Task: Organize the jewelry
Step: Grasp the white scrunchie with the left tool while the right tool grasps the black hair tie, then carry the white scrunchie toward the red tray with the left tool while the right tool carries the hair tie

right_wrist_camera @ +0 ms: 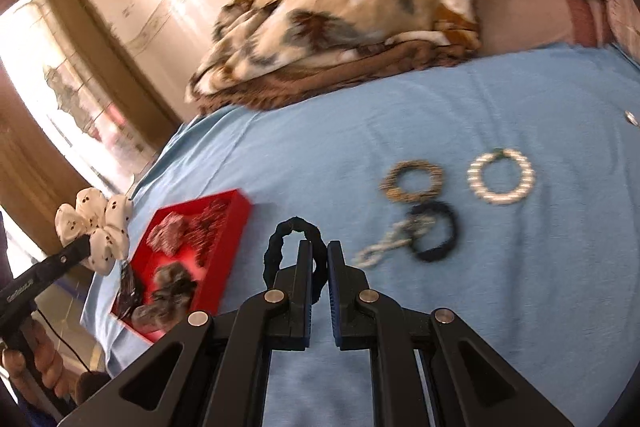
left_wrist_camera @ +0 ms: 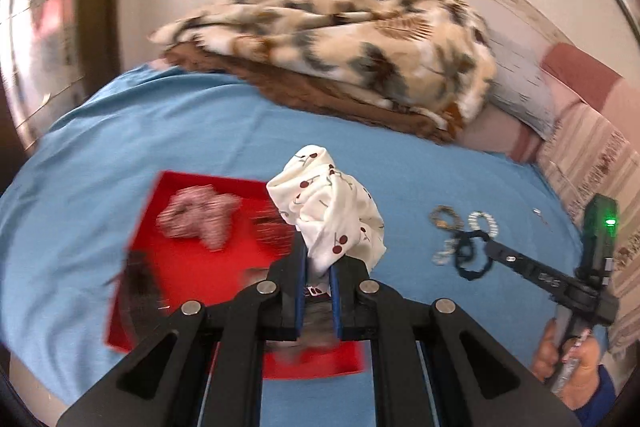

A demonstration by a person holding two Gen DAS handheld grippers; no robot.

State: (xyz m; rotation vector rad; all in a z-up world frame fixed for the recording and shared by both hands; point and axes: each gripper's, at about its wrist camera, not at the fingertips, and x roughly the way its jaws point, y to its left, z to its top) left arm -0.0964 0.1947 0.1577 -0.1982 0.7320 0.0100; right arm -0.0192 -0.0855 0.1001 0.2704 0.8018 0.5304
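My left claw (left_wrist_camera: pixel 318 263) is pinched on a white scrunchie (left_wrist_camera: pixel 326 203) printed with small cherries, the cloth bunched up above the blue pads and hanging over the red tray (left_wrist_camera: pixel 192 267); the tray sits on the blue bed sheet (left_wrist_camera: pixel 160 131) and already holds a blurred pink-and-white scrunchie (left_wrist_camera: pixel 196 221) and some darker pieces I cannot make out; over to the right my right claw (left_wrist_camera: pixel 486 245) shows from the side, closed on a dark hair tie (left_wrist_camera: pixel 470 253) above the loose pieces on the sheet. I judge the cherry scrunchie light, soft and springy, so a grip across a gathered fold should hold it, and it should not mind being dropped.

From the right wrist view, the right claw (right_wrist_camera: pixel 320 267) has its pads pressed together on the dark hair tie (right_wrist_camera: pixel 290 247), a thin fabric-covered loop standing up past the fingertips; I judge it limp and stretchy, best taken across the band itself. Still lying on the sheet are a brown beaded bracelet (right_wrist_camera: pixel 412 181), a white pearl bracelet (right_wrist_camera: pixel 502 177), a second dark hair tie (right_wrist_camera: pixel 434 237) and a pale chain (right_wrist_camera: pixel 390 243) touching it; the beaded ones look stiffer and more slippery. The red tray (right_wrist_camera: pixel 236 223) lies to the left, with the cherry scrunchie (right_wrist_camera: pixel 96 227) held near its far side.
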